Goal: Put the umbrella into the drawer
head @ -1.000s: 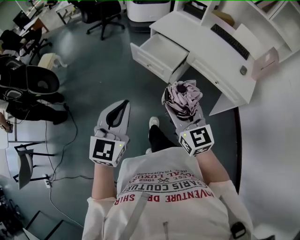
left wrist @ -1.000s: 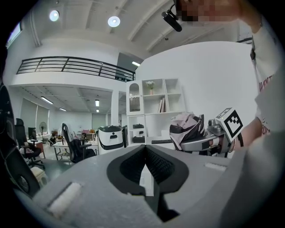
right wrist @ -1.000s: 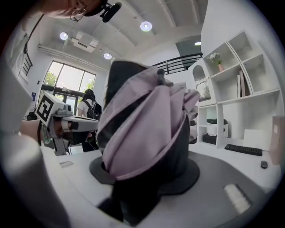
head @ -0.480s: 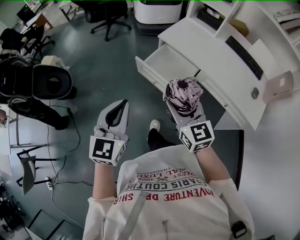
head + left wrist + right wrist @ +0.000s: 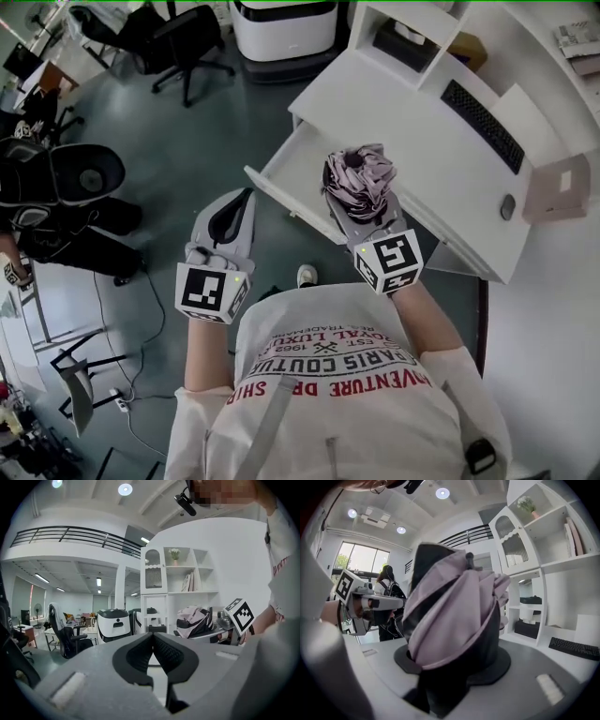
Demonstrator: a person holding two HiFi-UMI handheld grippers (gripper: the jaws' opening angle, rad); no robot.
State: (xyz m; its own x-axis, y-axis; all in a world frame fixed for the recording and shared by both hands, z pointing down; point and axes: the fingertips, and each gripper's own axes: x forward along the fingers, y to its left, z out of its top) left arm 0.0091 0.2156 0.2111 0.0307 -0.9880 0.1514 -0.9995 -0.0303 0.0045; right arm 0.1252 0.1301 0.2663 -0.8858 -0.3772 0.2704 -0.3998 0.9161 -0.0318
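Note:
A folded pink and black umbrella (image 5: 358, 181) is clamped between the jaws of my right gripper (image 5: 362, 202), standing up out of them; in the right gripper view the umbrella (image 5: 452, 620) fills the middle. It hangs just over the near right end of the open white drawer (image 5: 291, 173) of the white desk (image 5: 422, 141). My left gripper (image 5: 234, 214) is shut and holds nothing, to the left of the drawer over the grey floor. In the left gripper view its jaws meet at the tips (image 5: 152, 637), and the right gripper with the umbrella (image 5: 194, 621) shows to the right.
A keyboard (image 5: 480, 111) and a mouse (image 5: 507, 206) lie on the desk, with white shelves (image 5: 412, 37) behind. A white and black machine (image 5: 281, 23), office chairs (image 5: 183, 33) and a black chair (image 5: 70, 178) stand on the floor to the left. The person's shoe (image 5: 306, 275) shows below.
Both grippers have come closer to the desk. The drawer, earlier ahead of the umbrella, now lies right under and beside it. Neither gripper's jaws have changed.

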